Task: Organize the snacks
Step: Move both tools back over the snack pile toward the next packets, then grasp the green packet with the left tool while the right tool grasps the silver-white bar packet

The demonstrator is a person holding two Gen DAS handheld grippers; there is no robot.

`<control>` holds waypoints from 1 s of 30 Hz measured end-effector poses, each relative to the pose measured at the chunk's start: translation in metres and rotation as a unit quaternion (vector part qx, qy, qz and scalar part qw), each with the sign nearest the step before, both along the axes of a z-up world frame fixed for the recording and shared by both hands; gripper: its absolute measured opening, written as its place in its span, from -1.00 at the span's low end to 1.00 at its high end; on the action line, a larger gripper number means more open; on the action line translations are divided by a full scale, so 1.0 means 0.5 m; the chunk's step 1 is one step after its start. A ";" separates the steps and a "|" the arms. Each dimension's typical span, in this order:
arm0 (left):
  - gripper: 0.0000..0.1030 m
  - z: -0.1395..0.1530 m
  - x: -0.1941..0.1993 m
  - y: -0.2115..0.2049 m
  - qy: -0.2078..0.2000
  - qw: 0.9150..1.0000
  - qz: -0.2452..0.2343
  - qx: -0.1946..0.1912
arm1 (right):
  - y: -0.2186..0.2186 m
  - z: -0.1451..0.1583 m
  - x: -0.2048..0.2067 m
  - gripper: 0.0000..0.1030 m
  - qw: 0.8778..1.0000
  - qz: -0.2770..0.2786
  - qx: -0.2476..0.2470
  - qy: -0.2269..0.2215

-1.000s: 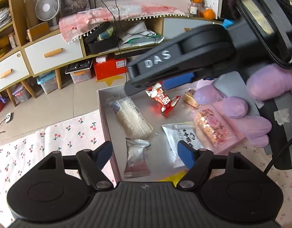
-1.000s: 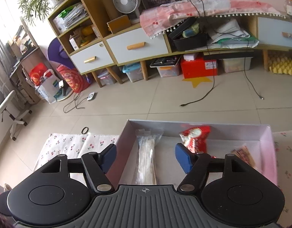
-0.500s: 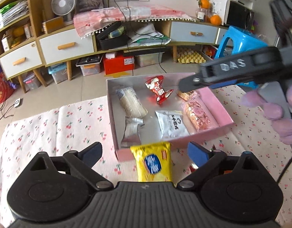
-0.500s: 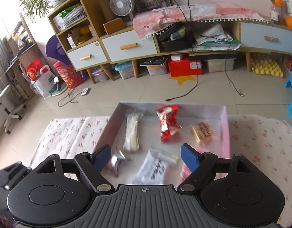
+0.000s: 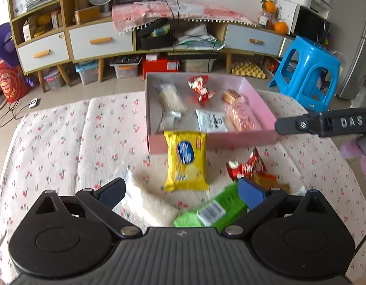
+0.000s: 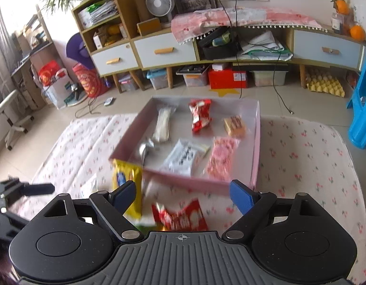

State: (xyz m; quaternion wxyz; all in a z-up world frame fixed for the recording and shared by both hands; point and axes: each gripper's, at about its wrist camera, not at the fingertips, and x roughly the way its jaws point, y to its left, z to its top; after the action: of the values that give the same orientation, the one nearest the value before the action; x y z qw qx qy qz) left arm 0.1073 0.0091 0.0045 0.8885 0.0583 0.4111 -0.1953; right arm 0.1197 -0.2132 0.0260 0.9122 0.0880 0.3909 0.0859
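Observation:
A pink box [image 5: 261, 99] [image 6: 255, 156] on the cherry-print cloth holds several snack packs, among them a red one [image 5: 200, 89] [image 6: 200, 115] and a white one [image 5: 211, 121] [image 6: 183, 156]. In front of the box lie a yellow chip bag [image 5: 185, 160] [image 6: 125, 178], a red pack [image 5: 246, 166] [image 6: 180, 216], a green pack [image 5: 213, 210] and a white rice-cracker pack [image 5: 147, 201]. My left gripper [image 5: 180, 190] is open and empty above these loose snacks. My right gripper [image 6: 183, 193] is open and empty over the red pack, near the box's front wall.
The cloth-covered table [image 5: 54, 142] ends at a tiled floor. A blue stool [image 5: 306, 71] stands at the right behind the box. Cabinets [image 6: 163, 49] and storage bins line the far wall. The right gripper's arm [image 5: 325, 123] shows at the right edge of the left wrist view.
Both grippers have pulled back and up from the box, both open and empty. The loose snacks in front of the box have come into view.

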 end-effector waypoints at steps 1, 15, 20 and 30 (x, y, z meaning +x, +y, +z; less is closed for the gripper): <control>0.96 -0.003 -0.006 0.001 0.001 1.000 0.001 -0.001 | 0.002 -0.004 -0.010 0.70 1.000 0.002 -0.004 0.001; 0.98 -0.066 -0.048 -0.007 -0.016 0.999 -0.043 0.021 | 0.031 -0.079 -0.104 0.76 0.992 0.091 -0.082 -0.006; 0.79 -0.081 -0.039 -0.017 -0.020 0.996 -0.090 0.011 | 0.060 -0.105 -0.121 0.76 0.980 0.167 -0.106 0.000; 0.40 -0.106 -0.024 -0.058 0.001 0.991 -0.132 0.014 | 0.071 -0.152 -0.110 0.76 0.968 0.207 -0.140 0.016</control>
State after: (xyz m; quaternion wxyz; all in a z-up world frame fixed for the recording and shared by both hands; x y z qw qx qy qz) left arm 0.0952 -0.0197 -0.0485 0.8536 0.1244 0.4032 -0.3055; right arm 0.0647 -0.1779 -0.0500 0.8715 -0.1221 0.4230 0.2159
